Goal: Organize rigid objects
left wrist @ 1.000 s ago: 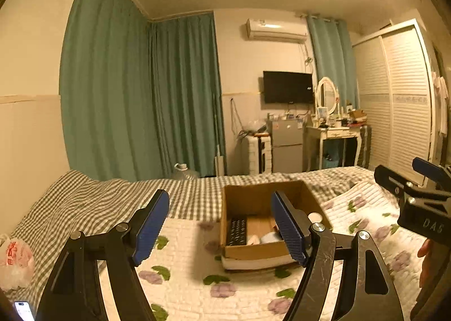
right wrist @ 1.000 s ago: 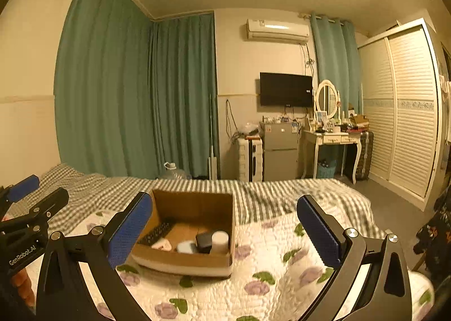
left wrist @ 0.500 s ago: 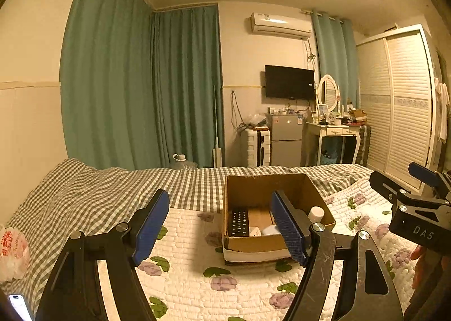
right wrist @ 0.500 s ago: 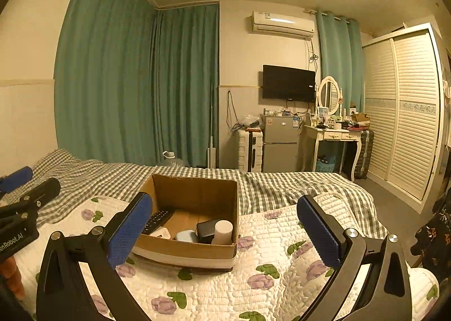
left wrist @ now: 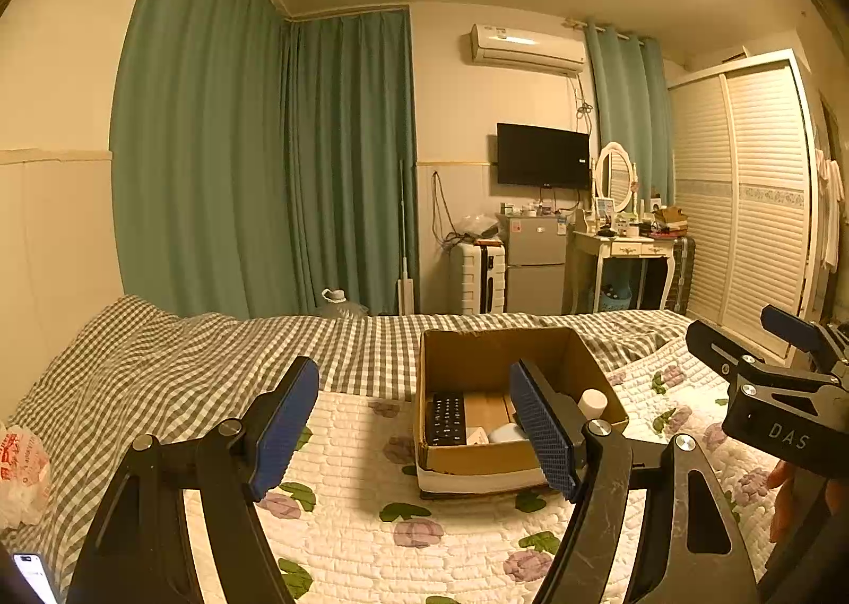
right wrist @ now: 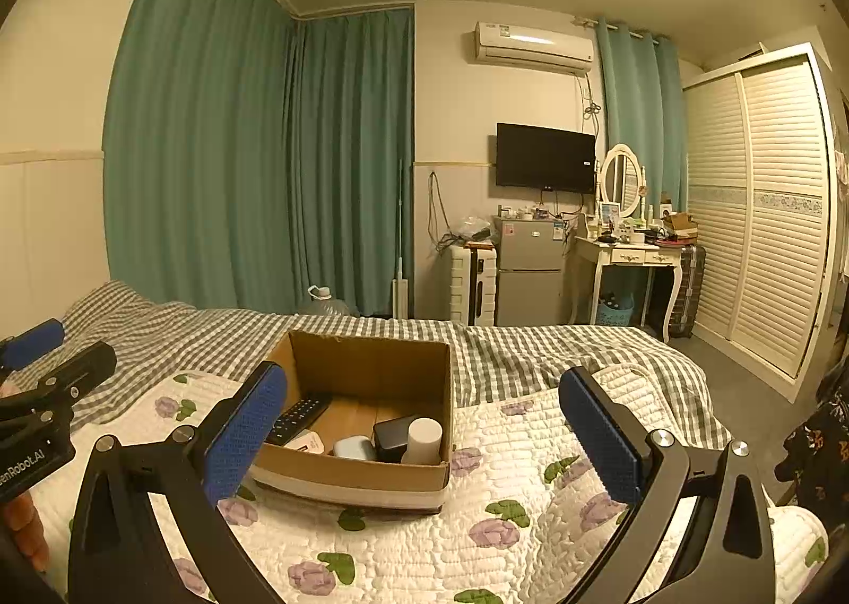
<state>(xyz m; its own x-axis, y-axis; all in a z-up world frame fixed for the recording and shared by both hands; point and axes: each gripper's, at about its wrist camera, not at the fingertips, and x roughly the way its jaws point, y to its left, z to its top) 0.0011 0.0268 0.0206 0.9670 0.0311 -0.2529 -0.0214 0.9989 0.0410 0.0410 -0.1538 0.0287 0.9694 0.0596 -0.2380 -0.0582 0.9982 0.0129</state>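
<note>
An open cardboard box (right wrist: 366, 479) sits on the floral quilt of the bed; it also shows in the left wrist view (left wrist: 477, 460). Inside lie a black remote (right wrist: 297, 412), a white cylinder (right wrist: 423, 439), a black case (right wrist: 391, 437), a pale blue-grey case (right wrist: 354, 446) and a small white item (right wrist: 305, 443). The remote (left wrist: 447, 418) and cylinder (left wrist: 592, 401) also show in the left wrist view. My left gripper (left wrist: 414, 426) is open and empty, held above the quilt before the box. My right gripper (right wrist: 424, 437) is open and empty, also in front of the box.
The bed has a floral quilt (right wrist: 424, 540) over a checked sheet (left wrist: 185, 365). A plastic bag (left wrist: 21, 476) and a phone (left wrist: 34, 575) lie at the left edge. Beyond the bed stand a fridge (right wrist: 530, 275), dressing table (right wrist: 631, 253) and wardrobe (right wrist: 769, 211).
Both grippers have tilted and drawn back slightly; the box now sits lower and more fully in both views. Both jaws stay open.
</note>
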